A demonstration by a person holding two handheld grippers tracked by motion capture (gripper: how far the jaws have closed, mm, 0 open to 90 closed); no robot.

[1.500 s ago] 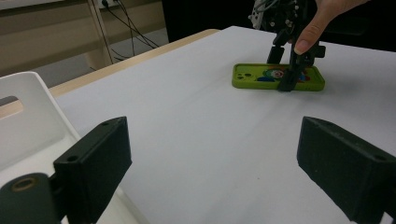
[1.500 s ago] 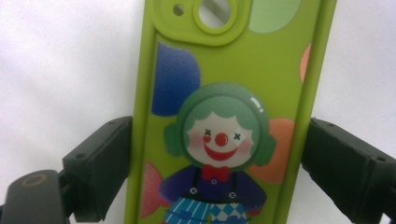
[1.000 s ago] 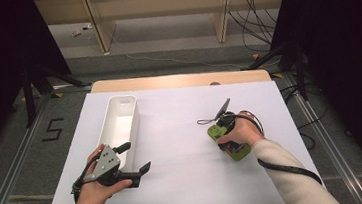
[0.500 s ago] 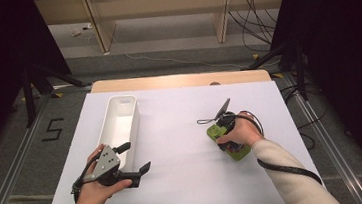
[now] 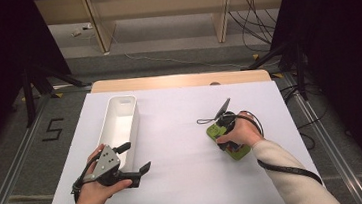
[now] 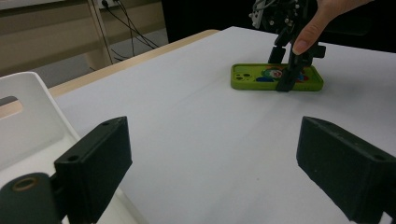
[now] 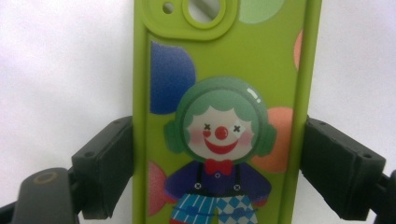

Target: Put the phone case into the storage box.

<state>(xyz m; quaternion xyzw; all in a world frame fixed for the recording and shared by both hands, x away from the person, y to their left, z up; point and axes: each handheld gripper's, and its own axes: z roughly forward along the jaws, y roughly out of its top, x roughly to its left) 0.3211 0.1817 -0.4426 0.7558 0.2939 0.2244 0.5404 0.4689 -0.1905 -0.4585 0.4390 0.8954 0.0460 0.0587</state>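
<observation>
High view: right gripper (image 5: 225, 128) sits over the green phone case (image 5: 238, 150), which lies flat on the white table (image 5: 181, 127). The hand covers the fingers there, so the grip can't be read from this angle. Left gripper (image 5: 133, 158) is held low over the table near its front edge, fingers released, nothing between them. White bin (image 5: 117, 125) is just beside the upper left finger; the lower one is clear of it. The case is well apart from the left fingers, across the table.

Left gripper view: both black fingers (image 6: 95, 163) stand wide apart with bare table between them. A corner of the bin (image 6: 23, 121) shows just outside the finger seen at the left. Farther off, beyond the fingers, the phone case (image 6: 261, 77) lies flat with the right gripper (image 6: 287, 70) standing on it, pointing down, fingers straddling the case.

Right gripper view: phone case (image 7: 219, 107) runs straight up between the two fingers (image 7: 105, 163), printed face up: a clown with green hair, red nose and bow tie, camera cutout at the far end. Each finger is at a long edge of the case, one per side, touching or within a hair of it. The fingers bracket the case at full spread; whether they actually clamp it can't be told from the picture.
</observation>
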